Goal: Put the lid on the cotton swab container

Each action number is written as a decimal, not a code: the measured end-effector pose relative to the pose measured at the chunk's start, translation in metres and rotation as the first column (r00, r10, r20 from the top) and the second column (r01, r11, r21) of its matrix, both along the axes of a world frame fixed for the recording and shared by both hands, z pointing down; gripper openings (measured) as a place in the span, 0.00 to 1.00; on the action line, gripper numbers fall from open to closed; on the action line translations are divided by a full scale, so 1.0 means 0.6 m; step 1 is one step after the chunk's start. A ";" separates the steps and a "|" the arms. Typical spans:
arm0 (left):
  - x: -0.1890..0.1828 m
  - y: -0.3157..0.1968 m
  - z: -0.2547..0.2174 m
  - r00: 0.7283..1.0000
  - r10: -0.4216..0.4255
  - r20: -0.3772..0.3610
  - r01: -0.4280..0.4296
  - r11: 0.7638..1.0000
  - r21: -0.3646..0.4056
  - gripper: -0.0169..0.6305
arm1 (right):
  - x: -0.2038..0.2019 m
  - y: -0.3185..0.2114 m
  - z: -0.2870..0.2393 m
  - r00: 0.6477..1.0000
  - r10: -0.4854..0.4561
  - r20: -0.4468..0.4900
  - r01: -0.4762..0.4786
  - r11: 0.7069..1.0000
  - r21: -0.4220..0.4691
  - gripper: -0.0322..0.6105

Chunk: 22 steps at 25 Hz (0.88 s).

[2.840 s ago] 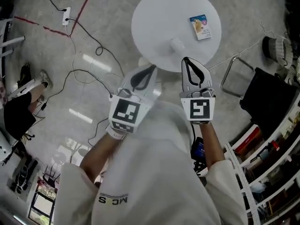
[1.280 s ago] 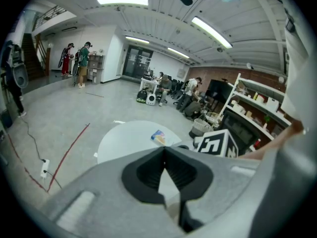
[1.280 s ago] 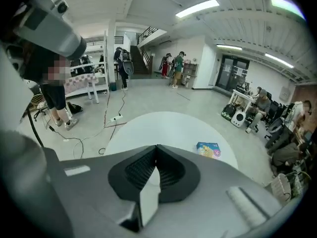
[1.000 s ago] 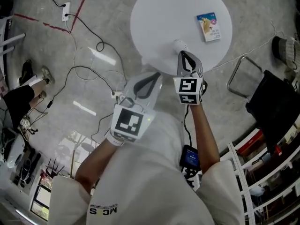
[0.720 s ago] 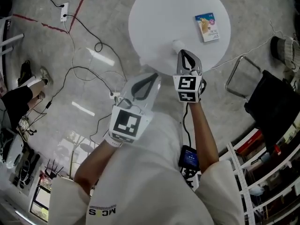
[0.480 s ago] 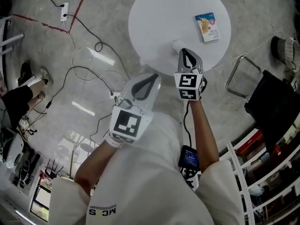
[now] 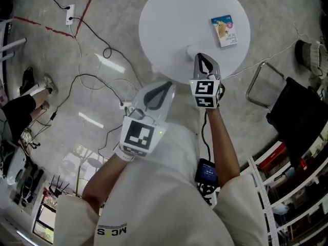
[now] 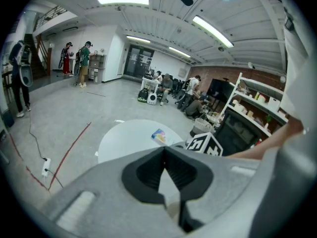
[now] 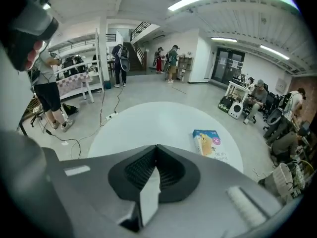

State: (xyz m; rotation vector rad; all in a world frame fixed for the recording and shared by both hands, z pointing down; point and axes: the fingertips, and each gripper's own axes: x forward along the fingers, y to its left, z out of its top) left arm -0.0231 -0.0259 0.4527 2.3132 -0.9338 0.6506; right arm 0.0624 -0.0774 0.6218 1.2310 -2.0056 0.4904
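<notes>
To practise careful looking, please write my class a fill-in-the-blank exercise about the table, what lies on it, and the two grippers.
1. The white table is ___ in shape.
2. The colourful box lies on the ___.
3. The small white object near the table's edge sits just ahead of the ___ gripper.
4. The left gripper and right gripper both have jaws that are ___, not open.
Missing words: round; table; right; shut.

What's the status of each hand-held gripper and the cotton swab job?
Left hand-held gripper shut, empty, off the table. Right hand-held gripper shut, empty, tips by a small white piece at table's edge. Nothing in the way.
</notes>
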 end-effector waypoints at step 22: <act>-0.015 0.006 -0.075 0.999 0.011 -0.036 -0.008 0.996 0.087 0.03 | 0.000 0.027 -0.152 0.998 -0.004 0.060 -0.001 0.997 0.079 0.05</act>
